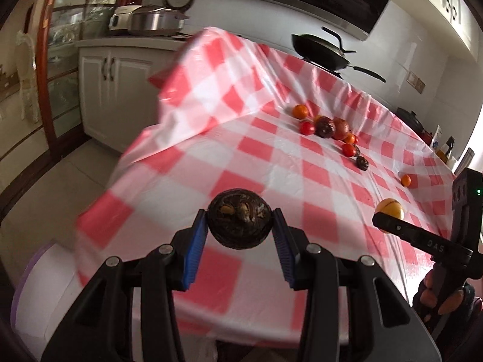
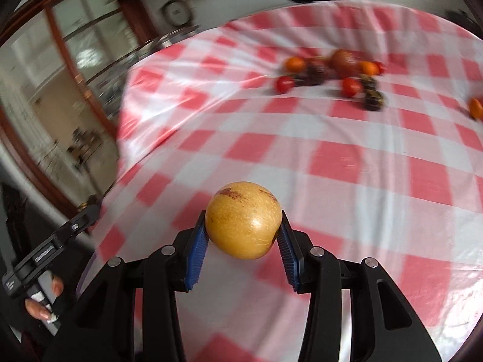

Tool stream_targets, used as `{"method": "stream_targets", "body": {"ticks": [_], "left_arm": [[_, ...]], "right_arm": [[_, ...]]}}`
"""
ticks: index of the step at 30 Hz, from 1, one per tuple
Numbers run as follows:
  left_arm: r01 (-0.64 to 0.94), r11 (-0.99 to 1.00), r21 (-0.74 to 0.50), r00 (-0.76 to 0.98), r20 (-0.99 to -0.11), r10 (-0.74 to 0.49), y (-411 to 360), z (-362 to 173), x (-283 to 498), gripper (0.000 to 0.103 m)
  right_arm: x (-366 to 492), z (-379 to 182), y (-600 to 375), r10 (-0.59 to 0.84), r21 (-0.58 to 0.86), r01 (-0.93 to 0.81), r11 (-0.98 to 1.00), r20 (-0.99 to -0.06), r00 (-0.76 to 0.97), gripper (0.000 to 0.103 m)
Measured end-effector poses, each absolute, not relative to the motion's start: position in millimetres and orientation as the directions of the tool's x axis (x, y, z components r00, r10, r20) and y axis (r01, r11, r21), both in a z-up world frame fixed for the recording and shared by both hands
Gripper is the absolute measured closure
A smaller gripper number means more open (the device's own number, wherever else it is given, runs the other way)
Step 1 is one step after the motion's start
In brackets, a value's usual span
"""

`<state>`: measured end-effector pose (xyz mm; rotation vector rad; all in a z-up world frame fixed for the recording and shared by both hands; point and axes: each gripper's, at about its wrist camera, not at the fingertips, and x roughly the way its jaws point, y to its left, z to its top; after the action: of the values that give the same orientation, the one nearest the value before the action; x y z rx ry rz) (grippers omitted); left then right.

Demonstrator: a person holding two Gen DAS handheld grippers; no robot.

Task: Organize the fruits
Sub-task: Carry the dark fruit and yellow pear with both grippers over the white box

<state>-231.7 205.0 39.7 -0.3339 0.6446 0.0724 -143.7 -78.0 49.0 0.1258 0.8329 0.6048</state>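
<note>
My left gripper [image 1: 240, 221] is shut on a dark brown wrinkled fruit [image 1: 240, 218] and holds it above the near part of the red-and-white checked tablecloth [image 1: 271, 157]. My right gripper [image 2: 243, 226] is shut on a round yellow fruit [image 2: 244, 220], also seen in the left wrist view [image 1: 389, 208] at the right. A cluster of fruits lies far on the cloth: small orange ones [image 1: 300, 111], red tomatoes [image 1: 307, 127], dark wrinkled ones [image 1: 325, 126] and a larger reddish-brown one [image 2: 344, 60].
One small orange fruit [image 1: 406, 180] lies alone near the right edge. A black pan [image 1: 320, 51] stands beyond the cloth's far edge. A white cabinet [image 1: 111, 90] and a glass-door cabinet [image 1: 57, 69] stand to the left. A white and lilac object [image 1: 36, 289] sits at lower left.
</note>
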Motion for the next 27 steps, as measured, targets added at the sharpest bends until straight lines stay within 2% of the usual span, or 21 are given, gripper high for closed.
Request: {"method": "stream_targets", "body": {"ticks": [5, 10, 16, 22, 27], "left_arm": [[-0.218, 0.927, -0.304, 0.803, -0.596, -0.007, 240, 37, -267, 0.059], [-0.316, 0.903, -0.291, 0.791, -0.607, 0.081, 284, 28, -309, 0.059], [-0.427, 0.861, -0.275, 0.724, -0.675, 0.143, 327, -4, -351, 0.059], [-0.509, 0.849, -0.142, 0.567, -0.797, 0.206, 348, -55, -365, 0.059], [-0.519, 0.851, -0.081, 0.425, -0.888, 0.174, 354, -101, -364, 0.059]], "right_arm": [[-179, 60, -26, 0.607, 0.272, -0.608, 0.746, -0.654, 0.452, 0.059], [-224, 64, 26, 0.676, 0.208, -0.775, 0.597, -0.651, 0.346, 0.059], [-287, 47, 94, 0.7, 0.142, -0.926, 0.349, -0.696, 0.157, 0.059], [-319, -7, 150, 0.574, 0.127, -0.97, 0.207, -0.819, 0.016, 0.059], [-321, -75, 194, 0.353, 0.116, -0.972, 0.203, -0.935, -0.038, 0.059]]}}
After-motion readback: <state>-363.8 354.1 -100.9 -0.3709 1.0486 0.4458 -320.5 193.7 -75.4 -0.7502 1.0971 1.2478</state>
